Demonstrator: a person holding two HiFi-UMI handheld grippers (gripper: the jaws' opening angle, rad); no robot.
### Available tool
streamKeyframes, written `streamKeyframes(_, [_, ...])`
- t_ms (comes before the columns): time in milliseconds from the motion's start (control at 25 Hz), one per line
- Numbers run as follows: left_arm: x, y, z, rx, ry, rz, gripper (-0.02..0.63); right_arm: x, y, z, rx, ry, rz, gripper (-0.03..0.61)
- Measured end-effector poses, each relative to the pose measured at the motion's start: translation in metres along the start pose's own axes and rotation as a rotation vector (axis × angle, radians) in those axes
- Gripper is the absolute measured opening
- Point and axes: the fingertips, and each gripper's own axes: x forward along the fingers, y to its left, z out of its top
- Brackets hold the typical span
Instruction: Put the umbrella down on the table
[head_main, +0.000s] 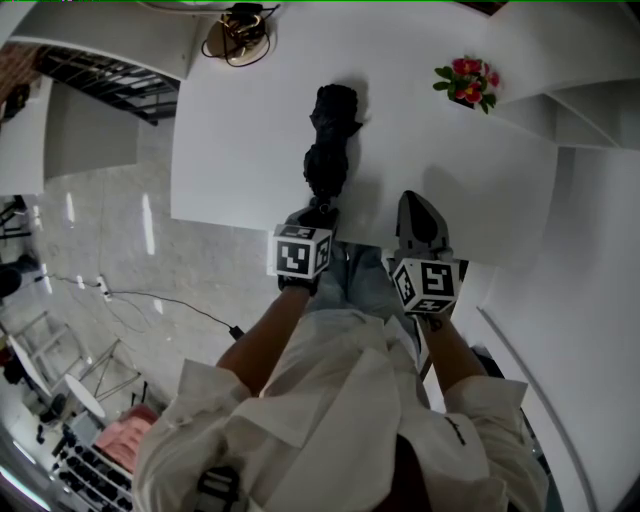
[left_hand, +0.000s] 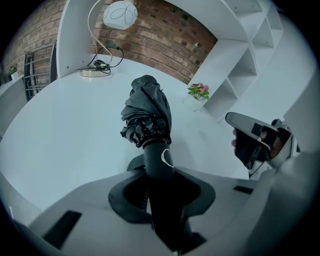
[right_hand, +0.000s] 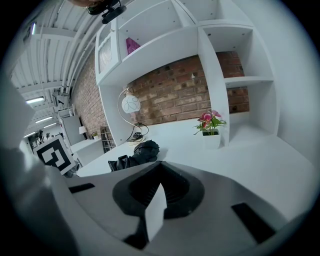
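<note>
At the far left corner of the counter (head_main: 225, 165) a lamp (head_main: 238, 32) sits with its cord coiled, well clear of the work. Moving right, the folded black umbrella (head_main: 328, 135) stretches from the near edge toward the middle of the counter, its canopy end away from the person. The left gripper (head_main: 313, 215) has its jaws clamped on the umbrella's handle (left_hand: 152, 160), which runs straight between them. The bulk of the umbrella therefore lies out ahead of the jaws, not beside them. That gripper tips steeply downward, which to my eye suits laying the long body flat. The canopy looks to be on the surface or just off it; I can't tell which. Letting go seems to be what remains. Next along, the right gripper (head_main: 418, 215) hangs over the near edge, jaws shut together on nothing. It is just beside the handle end but apart from it, seemingly kept out of the way. Toward the far right edge a pot of flowers (head_main: 466, 82) stands well apart.
</note>
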Motion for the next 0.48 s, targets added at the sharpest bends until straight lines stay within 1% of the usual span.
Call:
streamKeyframes(160, [0.0012,0.0007,0.001,0.017,0.01,0.015,0.117,0.0007,-0.0006,-0.0011,0.003,0.003,0.001,0.017])
streamKeyframes(480, [0.005,0.0004,0.0002,0.014,0.031,0.036,0.118,0.0014,-0.0013,-0.004,0.004,0.007,0.007,0.017])
